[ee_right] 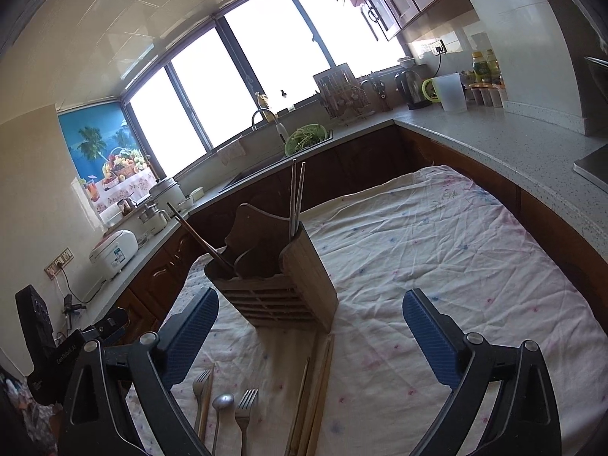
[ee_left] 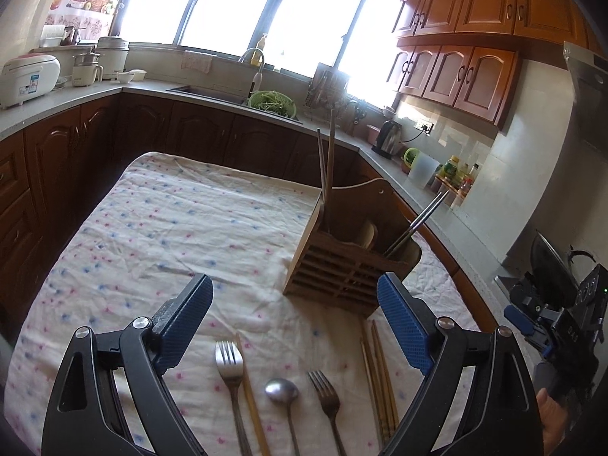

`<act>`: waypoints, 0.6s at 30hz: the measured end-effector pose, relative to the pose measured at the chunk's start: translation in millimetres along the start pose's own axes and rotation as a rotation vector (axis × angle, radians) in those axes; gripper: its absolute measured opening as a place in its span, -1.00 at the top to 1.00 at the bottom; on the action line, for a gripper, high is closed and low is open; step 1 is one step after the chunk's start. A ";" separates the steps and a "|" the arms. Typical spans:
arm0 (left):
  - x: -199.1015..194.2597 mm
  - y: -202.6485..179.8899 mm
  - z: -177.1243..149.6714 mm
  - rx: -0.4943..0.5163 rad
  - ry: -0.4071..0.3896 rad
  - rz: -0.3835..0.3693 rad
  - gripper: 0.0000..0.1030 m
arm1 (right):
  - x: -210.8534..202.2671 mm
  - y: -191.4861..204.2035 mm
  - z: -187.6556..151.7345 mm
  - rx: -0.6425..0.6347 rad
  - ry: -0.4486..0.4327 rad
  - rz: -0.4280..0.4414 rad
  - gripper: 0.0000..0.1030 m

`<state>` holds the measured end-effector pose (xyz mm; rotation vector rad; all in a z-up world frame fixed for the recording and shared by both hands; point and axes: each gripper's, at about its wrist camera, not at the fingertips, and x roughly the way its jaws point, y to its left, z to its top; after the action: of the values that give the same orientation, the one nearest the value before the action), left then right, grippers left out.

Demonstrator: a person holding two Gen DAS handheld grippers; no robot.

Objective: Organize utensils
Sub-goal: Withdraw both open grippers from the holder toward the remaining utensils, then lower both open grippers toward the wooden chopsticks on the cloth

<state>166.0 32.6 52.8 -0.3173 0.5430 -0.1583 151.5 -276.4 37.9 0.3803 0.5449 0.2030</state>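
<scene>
Both grippers, left gripper (ee_left: 294, 326) and right gripper (ee_right: 309, 342), are wide and hold nothing. Some chopsticks (ee_left: 326, 163) stand in the wooden holder (ee_left: 342, 266). Two forks (ee_left: 229, 361), a spoon (ee_left: 281, 391) and more chopsticks (ee_left: 378, 372) lie at the table's (ee_left: 171, 228) near edge.

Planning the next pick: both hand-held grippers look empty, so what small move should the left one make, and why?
Probably lower the open left hand-held gripper onto the spoon: it lies loose on the cloth between two forks, directly below the jaws, while the holder has room.
</scene>
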 end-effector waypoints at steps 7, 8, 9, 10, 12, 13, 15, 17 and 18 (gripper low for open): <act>-12.8 15.1 -27.3 -0.006 0.056 0.034 -0.75 | -12.4 -7.7 -27.8 -0.001 0.048 -0.030 -0.92; -14.2 17.7 -31.1 -0.008 0.063 0.040 -0.75 | -13.3 -8.4 -31.1 -0.003 0.056 -0.033 -0.92; -15.0 19.7 -34.5 -0.009 0.069 0.046 -0.75 | -14.6 -8.4 -34.5 -0.005 0.062 -0.034 -0.92; -15.9 21.6 -37.9 -0.011 0.076 0.050 -0.75 | -15.2 -8.6 -37.3 -0.008 0.069 -0.037 -0.92; -16.7 24.0 -44.1 -0.007 0.090 0.059 -0.75 | -15.9 -8.7 -42.1 -0.013 0.078 -0.042 -0.92; -16.3 24.4 -46.9 -0.003 0.098 0.064 -0.75 | -16.1 -8.6 -44.4 -0.015 0.082 -0.043 -0.92; -15.1 23.7 -50.9 0.003 0.110 0.065 -0.75 | -16.1 -8.9 -48.2 -0.014 0.090 -0.044 -0.92; -13.9 20.8 -53.9 0.014 0.120 0.059 -0.75 | -15.4 -8.1 -50.4 -0.017 0.098 -0.044 -0.92; -12.9 19.0 -55.1 0.021 0.125 0.054 -0.75 | -15.4 -7.5 -51.1 -0.020 0.099 -0.043 -0.92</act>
<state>127.1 39.4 8.0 -0.2734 0.6729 -0.1322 111.7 -272.4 1.8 0.3394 0.6476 0.1864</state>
